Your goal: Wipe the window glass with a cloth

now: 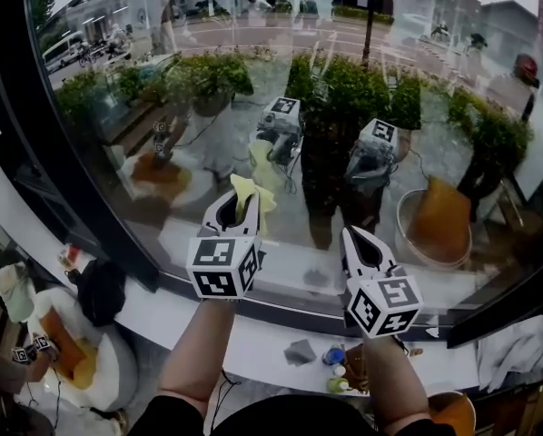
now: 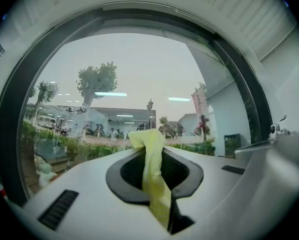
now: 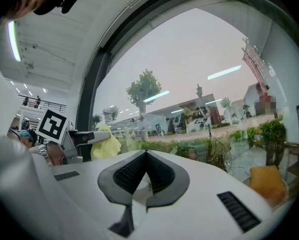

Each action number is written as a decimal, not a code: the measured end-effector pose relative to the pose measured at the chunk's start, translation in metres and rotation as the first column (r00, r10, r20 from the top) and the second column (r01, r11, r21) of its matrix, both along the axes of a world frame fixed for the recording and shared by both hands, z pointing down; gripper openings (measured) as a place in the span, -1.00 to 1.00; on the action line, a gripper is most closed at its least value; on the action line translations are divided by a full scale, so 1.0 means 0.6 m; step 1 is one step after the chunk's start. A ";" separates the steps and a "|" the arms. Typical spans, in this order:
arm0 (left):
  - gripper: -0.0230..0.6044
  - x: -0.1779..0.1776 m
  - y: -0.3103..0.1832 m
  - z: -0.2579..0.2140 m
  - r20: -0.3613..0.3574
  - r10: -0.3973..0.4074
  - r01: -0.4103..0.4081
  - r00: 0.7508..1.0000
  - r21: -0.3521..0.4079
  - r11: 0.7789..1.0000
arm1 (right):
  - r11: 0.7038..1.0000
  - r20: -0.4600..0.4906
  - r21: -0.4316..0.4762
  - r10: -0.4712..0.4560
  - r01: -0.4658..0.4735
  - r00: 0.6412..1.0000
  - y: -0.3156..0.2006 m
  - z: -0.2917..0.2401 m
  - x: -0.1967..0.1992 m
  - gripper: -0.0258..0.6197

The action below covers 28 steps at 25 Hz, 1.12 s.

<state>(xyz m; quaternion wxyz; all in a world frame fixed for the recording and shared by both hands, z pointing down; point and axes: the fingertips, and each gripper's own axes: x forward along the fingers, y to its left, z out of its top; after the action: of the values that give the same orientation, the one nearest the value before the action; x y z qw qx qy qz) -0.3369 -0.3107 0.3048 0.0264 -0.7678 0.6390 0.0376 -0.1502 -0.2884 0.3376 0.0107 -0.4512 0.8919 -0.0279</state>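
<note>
- Left tool [image 2: 157,171] clamped on yellow cloth [image 2: 150,149], tuft at 12 o'clock, near window glass [image 1: 253,80]; contact unclear.
- Right tool [image 3: 144,176] at its 3 o'clock: jaws together, empty.
- Judged: wiping pending.

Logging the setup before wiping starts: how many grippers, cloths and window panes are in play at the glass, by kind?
Grippers: 2, the left gripper and the right gripper
Cloths: 1, a yellow cloth pinched between the left gripper's fingers
Window panes: 1, the window glass in front of both
Total: 4
</note>
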 end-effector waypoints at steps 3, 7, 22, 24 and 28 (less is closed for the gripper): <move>-0.76 0.003 -0.008 -0.010 0.011 0.008 -0.008 1.000 0.010 1.000 | 1.000 0.003 0.008 0.016 -0.016 1.000 0.001 0.000 0.004 -0.84; -0.76 0.011 -0.024 -0.017 0.016 0.021 -0.021 1.000 0.010 1.000 | 0.999 0.005 0.011 0.040 -0.040 0.999 -0.001 -0.003 0.016 -0.84; -0.76 0.014 -0.035 -0.027 0.007 0.023 -0.023 1.000 0.020 1.000 | 0.996 0.010 0.011 0.089 -0.089 0.996 -0.004 -0.012 0.040 -0.84; -0.76 0.013 -0.035 -0.029 0.010 0.025 -0.025 1.000 0.023 0.999 | 0.996 0.013 0.011 0.094 -0.094 0.996 -0.003 -0.013 0.039 -0.84; -0.76 0.050 -0.036 -0.023 0.021 0.038 -0.038 0.999 0.027 0.999 | 0.994 0.022 0.013 0.104 -0.104 0.994 -0.002 -0.005 0.071 -0.84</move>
<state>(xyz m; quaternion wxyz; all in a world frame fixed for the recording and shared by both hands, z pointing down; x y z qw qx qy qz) -0.3070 -0.3320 0.2912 0.0428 -0.7798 0.6234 0.0388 -0.1077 -0.2894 0.3347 0.0248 -0.4967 0.8672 -0.0256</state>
